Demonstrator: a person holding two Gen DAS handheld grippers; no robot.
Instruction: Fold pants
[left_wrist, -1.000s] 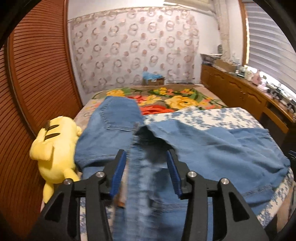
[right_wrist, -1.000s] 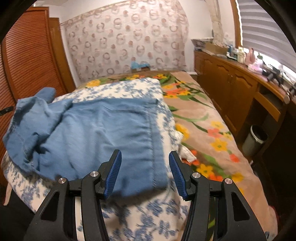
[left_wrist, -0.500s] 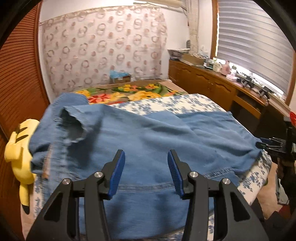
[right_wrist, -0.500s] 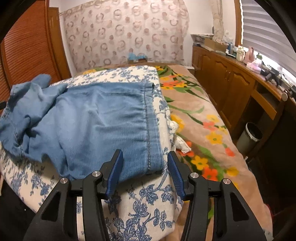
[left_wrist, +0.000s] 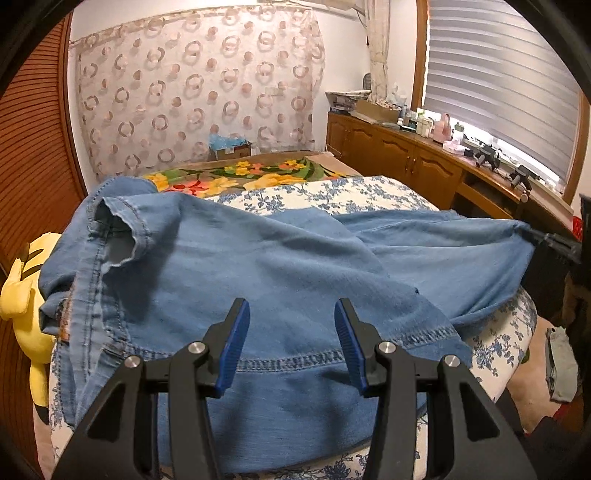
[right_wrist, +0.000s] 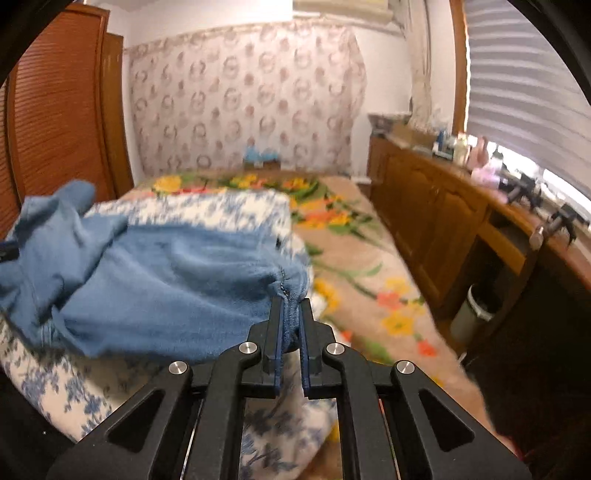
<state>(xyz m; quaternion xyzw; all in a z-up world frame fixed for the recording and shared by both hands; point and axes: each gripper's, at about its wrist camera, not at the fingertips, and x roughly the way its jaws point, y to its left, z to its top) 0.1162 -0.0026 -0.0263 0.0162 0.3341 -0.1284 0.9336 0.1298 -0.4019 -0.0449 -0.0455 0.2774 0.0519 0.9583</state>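
The right gripper (right_wrist: 290, 308), low centre of its frame, is clamped on a bunched corner of the blue pants (left_wrist: 280, 266). The left gripper (left_wrist: 291, 334) hangs with jaws apart over the pants, which sprawl across the floral quilt (left_wrist: 369, 188) mid-frame.

A yellow stuffed toy (left_wrist: 26, 291) lies at the left edge of the bed (left_wrist: 354, 184), next to a brown slatted door (left_wrist: 33, 147). A flowery blanket (right_wrist: 369, 280) covers the bed. A small bin (right_wrist: 474, 310) stands by the wooden cabinet (right_wrist: 436, 214). Bottles (left_wrist: 424, 123) stand under the window blind (left_wrist: 498, 81).
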